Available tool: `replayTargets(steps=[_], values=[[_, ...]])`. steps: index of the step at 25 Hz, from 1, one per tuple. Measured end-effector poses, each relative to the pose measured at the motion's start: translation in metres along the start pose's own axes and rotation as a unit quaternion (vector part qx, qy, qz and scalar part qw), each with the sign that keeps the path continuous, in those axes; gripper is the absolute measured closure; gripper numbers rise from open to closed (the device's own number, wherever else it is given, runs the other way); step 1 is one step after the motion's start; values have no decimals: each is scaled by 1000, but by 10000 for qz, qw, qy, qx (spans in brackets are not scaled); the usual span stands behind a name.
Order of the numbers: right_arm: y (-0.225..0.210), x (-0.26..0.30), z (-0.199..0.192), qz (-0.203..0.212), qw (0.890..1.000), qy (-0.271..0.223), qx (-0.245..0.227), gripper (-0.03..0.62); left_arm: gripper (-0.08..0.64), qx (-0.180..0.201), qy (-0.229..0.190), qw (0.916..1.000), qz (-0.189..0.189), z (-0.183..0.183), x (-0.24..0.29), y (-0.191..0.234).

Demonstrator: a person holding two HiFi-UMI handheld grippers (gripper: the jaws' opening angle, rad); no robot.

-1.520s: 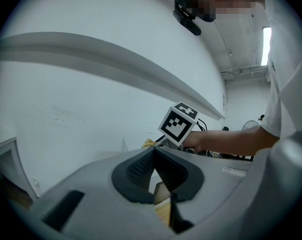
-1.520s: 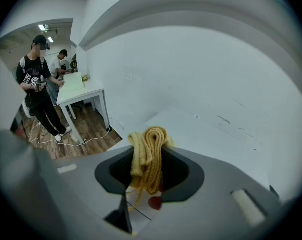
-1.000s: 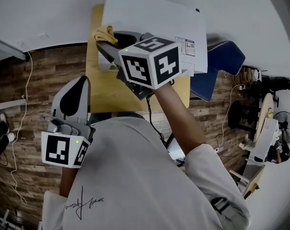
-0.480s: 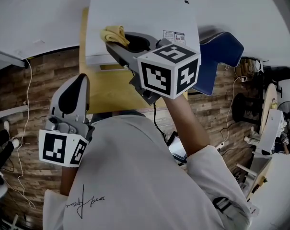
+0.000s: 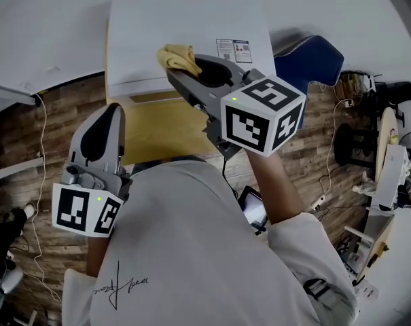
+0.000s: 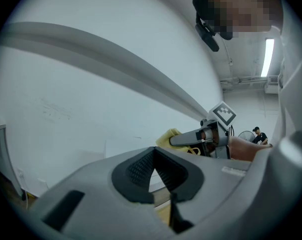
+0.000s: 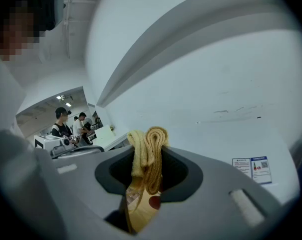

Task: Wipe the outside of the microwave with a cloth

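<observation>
The white microwave [image 5: 185,26] stands on a wooden table [image 5: 151,124], seen from above in the head view. My right gripper [image 5: 186,70] is shut on a folded yellow cloth [image 5: 178,57], which lies on the microwave's top near its front edge. In the right gripper view the cloth [image 7: 150,159] stands bunched between the jaws of the right gripper [image 7: 148,144], with the white top [image 7: 230,129] beyond. My left gripper [image 5: 113,113] hangs low at the left, shut and empty, off the microwave. In the left gripper view its jaws meet at the left gripper's tip [image 6: 153,153].
A label sticker [image 5: 232,49] sits at the microwave top's right front. A blue chair [image 5: 307,60] stands right of the table. White wall lies behind. Cables [image 5: 35,114] run over the wooden floor at the left. People stand far off in the right gripper view.
My right gripper has slid the cloth rightward over the microwave's top, from its left edge toward the middle. The left gripper has stayed in place.
</observation>
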State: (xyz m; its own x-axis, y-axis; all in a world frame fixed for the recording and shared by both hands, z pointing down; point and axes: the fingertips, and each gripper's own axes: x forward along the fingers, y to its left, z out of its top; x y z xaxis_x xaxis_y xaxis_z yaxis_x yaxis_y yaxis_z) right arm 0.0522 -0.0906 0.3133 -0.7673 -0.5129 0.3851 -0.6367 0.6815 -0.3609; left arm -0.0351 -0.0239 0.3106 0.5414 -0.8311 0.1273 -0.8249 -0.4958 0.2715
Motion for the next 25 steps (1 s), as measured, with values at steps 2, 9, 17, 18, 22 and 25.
replayTargets(steps=[2, 9, 17, 18, 22, 25], values=[[-4, -2, -2, -73, 10000, -39, 2, 465, 568, 16, -7, 10000, 10, -1, 1, 5], [-25, -34, -8, -412, 9989, -225, -66, 465, 568, 70, -19, 9998, 168, 0, 7, 5], [-49, -58, -24, -1007, 9937, -367, -333, 468, 569, 108, 149, 9994, 290, -13, 15, 9], [-50, -62, -27, -1084, 9927, -373, -382, 468, 569, 98, 167, 9994, 295, -14, 16, 8], [-55, -74, -36, -1233, 9909, -361, -405, 474, 569, 106, 226, 9993, 274, -19, 20, 5], [-55, -78, -37, -1201, 9912, -376, -408, 474, 569, 121, 259, 9993, 256, -20, 23, 2]])
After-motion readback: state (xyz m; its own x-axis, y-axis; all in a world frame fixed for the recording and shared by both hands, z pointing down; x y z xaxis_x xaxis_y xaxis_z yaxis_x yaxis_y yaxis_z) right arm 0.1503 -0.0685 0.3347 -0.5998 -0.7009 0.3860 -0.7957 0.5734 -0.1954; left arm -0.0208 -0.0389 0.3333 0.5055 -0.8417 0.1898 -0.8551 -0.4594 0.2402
